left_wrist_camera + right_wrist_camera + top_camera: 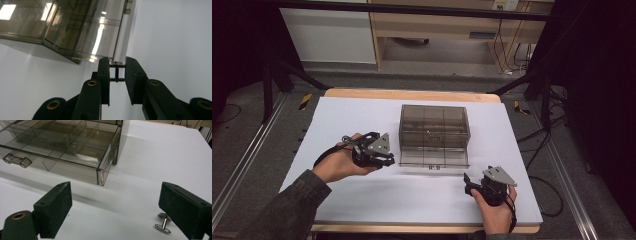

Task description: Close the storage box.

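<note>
A smoky clear plastic drawer box stands mid-table, its bottom drawer pulled out toward me. My left gripper is just left of that drawer and is shut on a small silver cufflink, pinched between its pads beside the drawer's corner. My right gripper rests low on the table in front of the drawer's right corner. Its jaws stand wide open and hold nothing. A second silver cufflink lies on the white surface just inside the right jaw. The drawer has several empty compartments and a clear handle.
A white sheet covers the wooden table, with bare room left and right of the box. Black frame legs and cables stand around the table. A wooden cabinet is behind it.
</note>
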Demonstrator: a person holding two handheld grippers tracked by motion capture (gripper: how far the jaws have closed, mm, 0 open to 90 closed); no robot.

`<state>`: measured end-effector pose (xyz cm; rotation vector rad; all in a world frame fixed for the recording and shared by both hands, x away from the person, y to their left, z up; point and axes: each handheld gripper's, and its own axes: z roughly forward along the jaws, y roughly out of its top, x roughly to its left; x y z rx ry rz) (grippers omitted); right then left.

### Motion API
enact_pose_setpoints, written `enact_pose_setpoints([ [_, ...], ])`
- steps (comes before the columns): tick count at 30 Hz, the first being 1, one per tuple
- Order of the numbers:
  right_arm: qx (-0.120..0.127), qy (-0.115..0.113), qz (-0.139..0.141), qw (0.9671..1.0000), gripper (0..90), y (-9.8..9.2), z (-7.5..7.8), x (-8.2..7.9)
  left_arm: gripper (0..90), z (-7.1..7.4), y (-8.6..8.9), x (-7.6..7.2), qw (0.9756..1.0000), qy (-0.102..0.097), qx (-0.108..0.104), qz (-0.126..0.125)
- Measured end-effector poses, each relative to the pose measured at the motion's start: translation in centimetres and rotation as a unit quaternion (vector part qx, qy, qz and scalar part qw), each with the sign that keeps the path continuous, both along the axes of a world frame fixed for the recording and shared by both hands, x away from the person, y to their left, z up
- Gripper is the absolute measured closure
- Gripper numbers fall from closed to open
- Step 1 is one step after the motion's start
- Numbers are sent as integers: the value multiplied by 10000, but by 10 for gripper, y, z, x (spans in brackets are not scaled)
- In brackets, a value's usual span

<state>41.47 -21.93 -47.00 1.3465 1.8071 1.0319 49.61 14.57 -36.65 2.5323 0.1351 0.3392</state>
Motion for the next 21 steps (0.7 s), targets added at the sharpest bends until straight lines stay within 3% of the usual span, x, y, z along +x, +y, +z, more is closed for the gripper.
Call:
enact_pose_setpoints([
  [5, 30, 5, -52, 10000, 110, -1, 0, 1, 746, 4, -9, 5, 9999, -38, -97, 11],
  [16, 27, 14, -175, 9998, 75, -3, 1, 2, 746, 1, -36, 13, 9998, 100, -179, 15],
  [21, 34, 25, -231, 9997, 72, -4, 0, 2, 746, 1, -47, 14, 9998, 1, -177, 2],
])
